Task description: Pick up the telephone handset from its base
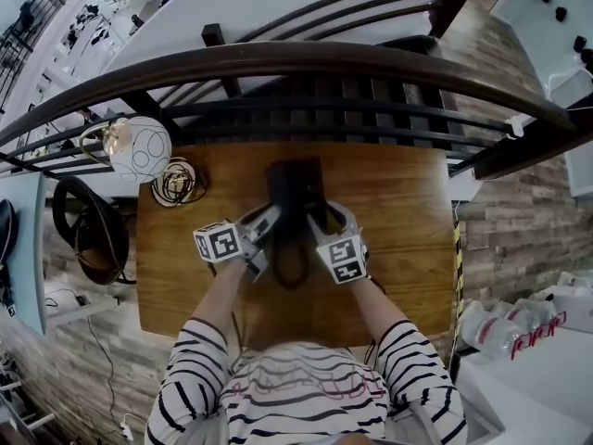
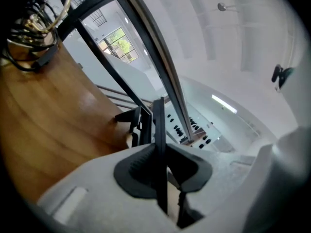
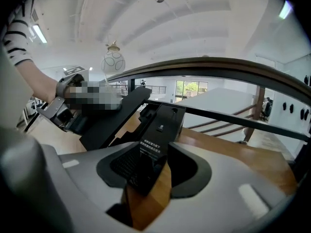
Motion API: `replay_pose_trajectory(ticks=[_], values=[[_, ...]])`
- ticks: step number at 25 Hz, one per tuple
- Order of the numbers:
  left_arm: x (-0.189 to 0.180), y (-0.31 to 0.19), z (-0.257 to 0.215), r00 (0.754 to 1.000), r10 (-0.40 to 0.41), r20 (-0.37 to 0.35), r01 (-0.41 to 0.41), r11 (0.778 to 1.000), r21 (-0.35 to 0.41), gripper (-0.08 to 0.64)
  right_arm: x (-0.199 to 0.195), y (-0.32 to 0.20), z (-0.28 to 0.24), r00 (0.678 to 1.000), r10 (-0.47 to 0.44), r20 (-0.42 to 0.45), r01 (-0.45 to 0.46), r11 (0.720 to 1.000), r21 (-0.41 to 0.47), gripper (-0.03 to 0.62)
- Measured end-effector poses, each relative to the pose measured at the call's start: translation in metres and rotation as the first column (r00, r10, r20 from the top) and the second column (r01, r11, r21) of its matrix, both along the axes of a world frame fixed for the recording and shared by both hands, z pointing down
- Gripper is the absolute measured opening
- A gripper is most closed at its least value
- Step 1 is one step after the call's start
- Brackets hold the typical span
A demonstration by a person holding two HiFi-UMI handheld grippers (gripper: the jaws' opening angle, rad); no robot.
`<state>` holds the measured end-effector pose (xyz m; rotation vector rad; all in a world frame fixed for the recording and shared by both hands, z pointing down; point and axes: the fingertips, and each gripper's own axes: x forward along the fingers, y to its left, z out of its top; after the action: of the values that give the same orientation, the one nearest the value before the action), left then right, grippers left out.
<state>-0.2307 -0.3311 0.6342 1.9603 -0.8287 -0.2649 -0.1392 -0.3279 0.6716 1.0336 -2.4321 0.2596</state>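
Observation:
A black telephone base (image 1: 296, 185) stands in the middle of the wooden table (image 1: 398, 239). My left gripper (image 1: 264, 230) is shut on the black handset (image 3: 109, 118), which slants upward off the base's left side. In the left gripper view the handset (image 2: 159, 130) shows edge-on as a thin black strip pinched between the pads of the left gripper (image 2: 160, 164). My right gripper (image 3: 153, 171) stands wide, with the near end of the base (image 3: 163, 123), label side up, between its jaws; bare wood shows beside one pad. A black cord loop (image 1: 292, 267) hangs toward me.
A white globe lamp (image 1: 137, 146) and a coil of cable (image 1: 176, 184) sit at the table's far left corner. A dark curved railing (image 1: 306, 63) runs right behind the table. A black bag (image 1: 88, 230) hangs at the left, and plastic bottles (image 1: 510, 327) lie at the right.

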Motion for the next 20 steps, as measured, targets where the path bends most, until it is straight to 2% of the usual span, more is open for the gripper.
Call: replay_pose_trajectory(ticks=[8, 13, 20], values=[[0.002, 0.025, -0.031, 0.999, -0.016, -0.029, 0.017, 0.999, 0.050, 0.067, 0.020, 0.027, -0.027, 0.998, 0.028, 0.052, -0.029, 1.000, 0.001, 0.178], [0.007, 0.045, -0.047, 0.999, -0.034, -0.018, 0.035, 0.997, 0.076, 0.067, 0.035, 0.050, -0.046, 0.994, 0.039, 0.106, -0.039, 0.999, -0.006, 0.172], [0.010, 0.084, -0.071, 0.995, -0.091, -0.038, 0.095, 0.989, 0.114, 0.067, 0.055, 0.085, -0.080, 0.985, 0.036, 0.169, -0.040, 0.999, 0.024, 0.160]])
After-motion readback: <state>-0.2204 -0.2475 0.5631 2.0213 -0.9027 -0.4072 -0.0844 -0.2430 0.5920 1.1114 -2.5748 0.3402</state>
